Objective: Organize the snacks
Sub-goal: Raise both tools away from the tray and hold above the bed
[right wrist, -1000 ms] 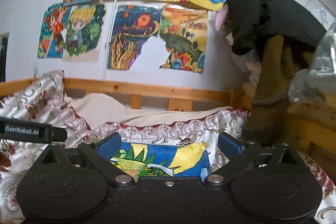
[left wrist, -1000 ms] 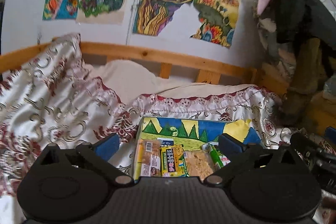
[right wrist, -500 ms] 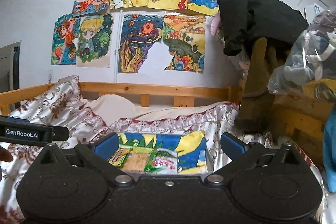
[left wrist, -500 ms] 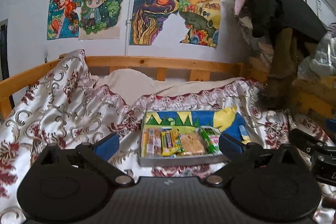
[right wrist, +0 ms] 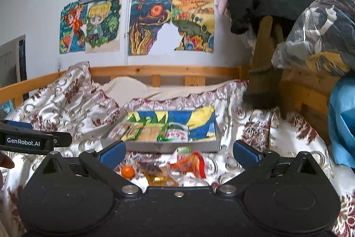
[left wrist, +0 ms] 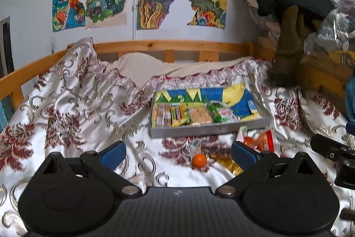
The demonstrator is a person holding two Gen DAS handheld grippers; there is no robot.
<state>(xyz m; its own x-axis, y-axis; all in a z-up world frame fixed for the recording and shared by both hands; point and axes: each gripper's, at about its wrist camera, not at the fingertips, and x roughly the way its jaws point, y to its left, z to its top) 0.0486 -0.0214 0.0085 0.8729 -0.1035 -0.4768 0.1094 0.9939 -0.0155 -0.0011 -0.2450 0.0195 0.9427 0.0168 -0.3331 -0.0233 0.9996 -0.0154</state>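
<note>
Four packets lie side by side along the front wall of the tray (left wrist: 208,128), evidently sorted. Loose snacks remain on the bed (left wrist: 73,108) just before it: an orange ball (left wrist: 199,160) and an orange packet (right wrist: 188,162). Left gripper (left wrist: 177,151) and right gripper (right wrist: 178,150) hover, jaws wide apart, holding nothing, presumably ready to collect.

Glossy satin bedspread (left wrist: 73,108), wooden bed rail (left wrist: 168,44), cardboard tray (left wrist: 208,129)

White wall (right wrist: 33,14) with drawings (right wrist: 150,26) behind wooden bed rail (right wrist: 164,70)
</note>
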